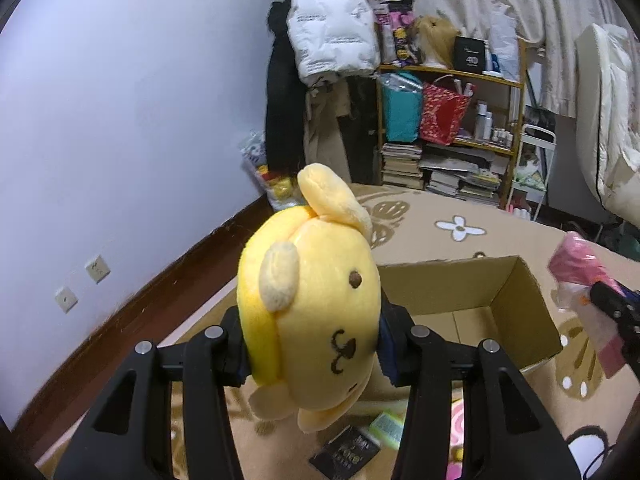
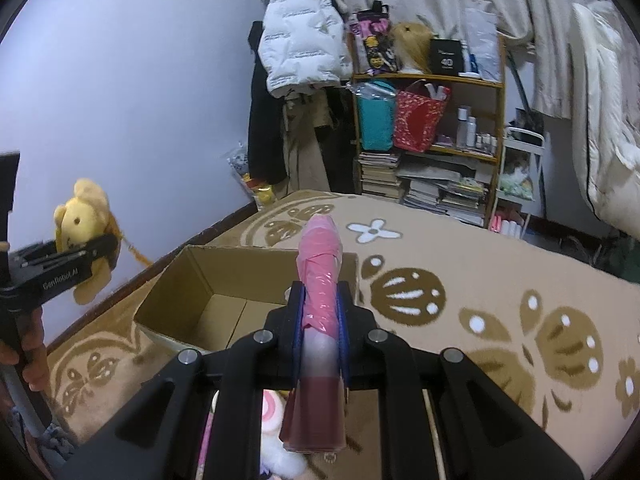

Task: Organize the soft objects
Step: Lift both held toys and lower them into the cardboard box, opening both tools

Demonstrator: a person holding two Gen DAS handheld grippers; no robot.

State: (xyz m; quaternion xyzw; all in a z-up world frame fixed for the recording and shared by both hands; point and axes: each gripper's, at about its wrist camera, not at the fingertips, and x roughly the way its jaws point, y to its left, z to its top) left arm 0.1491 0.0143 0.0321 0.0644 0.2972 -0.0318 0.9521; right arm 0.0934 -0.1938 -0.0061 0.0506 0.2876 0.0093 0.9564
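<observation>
Jaws of the left gripper (image 1: pixel 316 344) clamp a yellow plush (image 1: pixel 308 304); the right gripper (image 2: pixel 320 320) pinches a pink wrapped packet (image 2: pixel 320 276), its long axis pointing away. The open cardboard box (image 2: pixel 192 280) lies just ahead, lower centre, between both.

Ahead of me — white puffer jacket (image 1: pixel 332 28) hanging, wooden shelf (image 1: pixel 516 92) with teal bag (image 1: pixel 401 110), red bag (image 1: pixel 442 116), stacked books (image 1: pixel 402 164) — patterned beige carpet (image 2: pixel 480 256), two wall sockets (image 1: pixel 97 269).
</observation>
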